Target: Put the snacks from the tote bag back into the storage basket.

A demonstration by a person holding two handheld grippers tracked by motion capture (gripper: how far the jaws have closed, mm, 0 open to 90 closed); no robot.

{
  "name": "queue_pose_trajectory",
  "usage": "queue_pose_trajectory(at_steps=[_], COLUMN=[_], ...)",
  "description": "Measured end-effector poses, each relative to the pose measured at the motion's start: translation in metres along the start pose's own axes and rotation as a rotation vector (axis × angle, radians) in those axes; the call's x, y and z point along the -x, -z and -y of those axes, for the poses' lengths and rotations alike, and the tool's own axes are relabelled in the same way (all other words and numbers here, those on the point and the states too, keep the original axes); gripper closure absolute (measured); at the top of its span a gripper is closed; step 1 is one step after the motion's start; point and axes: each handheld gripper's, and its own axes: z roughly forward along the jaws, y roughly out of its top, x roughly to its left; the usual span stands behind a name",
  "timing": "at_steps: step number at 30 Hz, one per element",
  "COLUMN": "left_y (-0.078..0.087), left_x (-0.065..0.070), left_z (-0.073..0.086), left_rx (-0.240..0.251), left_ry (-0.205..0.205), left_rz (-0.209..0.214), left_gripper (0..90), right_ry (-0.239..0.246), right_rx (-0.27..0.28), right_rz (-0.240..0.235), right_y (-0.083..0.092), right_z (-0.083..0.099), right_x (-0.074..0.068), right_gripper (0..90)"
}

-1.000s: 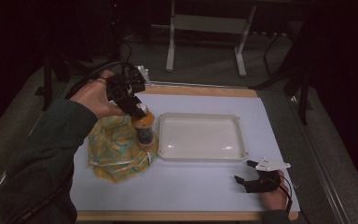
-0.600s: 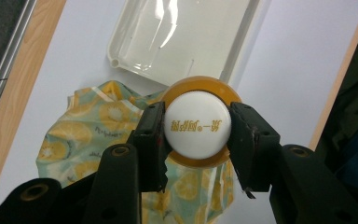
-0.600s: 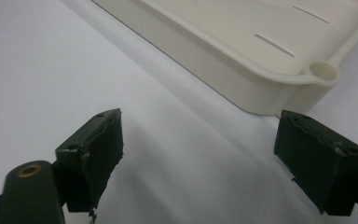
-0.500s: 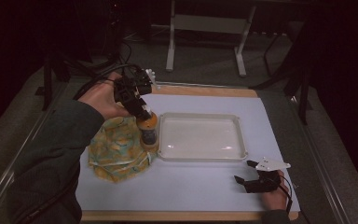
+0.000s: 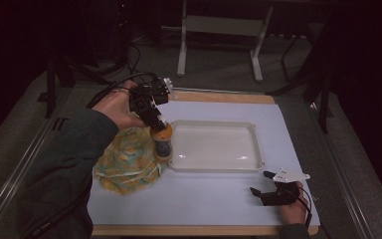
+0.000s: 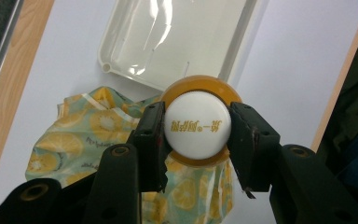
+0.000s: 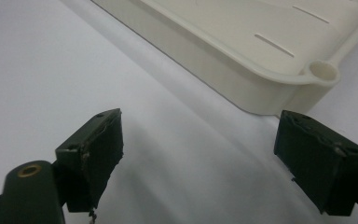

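Note:
An orange bottle (image 5: 162,143) with a white cap (image 6: 196,125) stands upright under my left gripper (image 5: 157,124), whose jaws are shut on the cap from both sides. The bottle's base is at the left rim of the white tray (image 5: 214,122), over the edge of a lemon-print cloth (image 5: 127,162); whether it touches either I cannot tell. In the left gripper view the cloth (image 6: 72,144) lies below the bottle and the tray (image 6: 168,32) beyond it. My right gripper (image 5: 260,182) rests open on the white mat at the front right, with nothing between its fingers (image 7: 93,149).
The tray's near corner (image 7: 270,88), with a small round lug, lies just ahead of the right gripper's jaws. A white mat (image 5: 214,199) covers the wooden table. Cables (image 5: 109,89) trail behind the left hand. Dark stands rise beyond the table's far edge.
The left gripper has carried the bottle a little to the right, toward the tray's left rim. The right gripper has stayed where it was.

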Motion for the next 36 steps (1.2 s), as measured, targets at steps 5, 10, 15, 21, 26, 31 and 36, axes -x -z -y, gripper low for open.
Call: queue_pose_trajectory(at_steps=[5,10,15,21,26,31,36], left_y=[-0.006,-0.011,-0.015,-0.022,-0.026,-0.027,-0.031], left_x=[0.0,0.001,0.002,0.003,0.004,0.004,0.006], left_z=[-0.003,-0.006,-0.009,-0.014,-0.017,-0.02,-0.023], left_rx=[0.0,-0.001,-0.008,-0.019,-0.026,-0.026,-0.031], left_ry=[-0.002,-0.005,-0.003,-0.005,-0.008,-0.015,-0.015], left_rz=[0.008,0.012,0.016,0.022,0.015,0.016,0.007], left_gripper=[58.8,58.8,58.8,58.8,58.8,58.8,58.8], right_ry=[0.001,-0.001,-0.002,-0.003,-0.003,-0.003,-0.003], right_rx=[0.001,0.001,0.002,0.003,0.002,0.002,0.003], right_rz=[0.0,0.0,0.0,-0.001,-0.001,-0.001,-0.001], right_y=[0.0,0.0,0.0,0.0,0.0,0.0,0.0], right_z=[0.0,0.0,0.0,0.0,0.0,0.0,0.0], right_x=[0.0,0.0,0.0,0.0,0.0,0.0,0.0], right_gripper=[15.1,15.1,15.1,15.1,15.1,15.1,15.1])
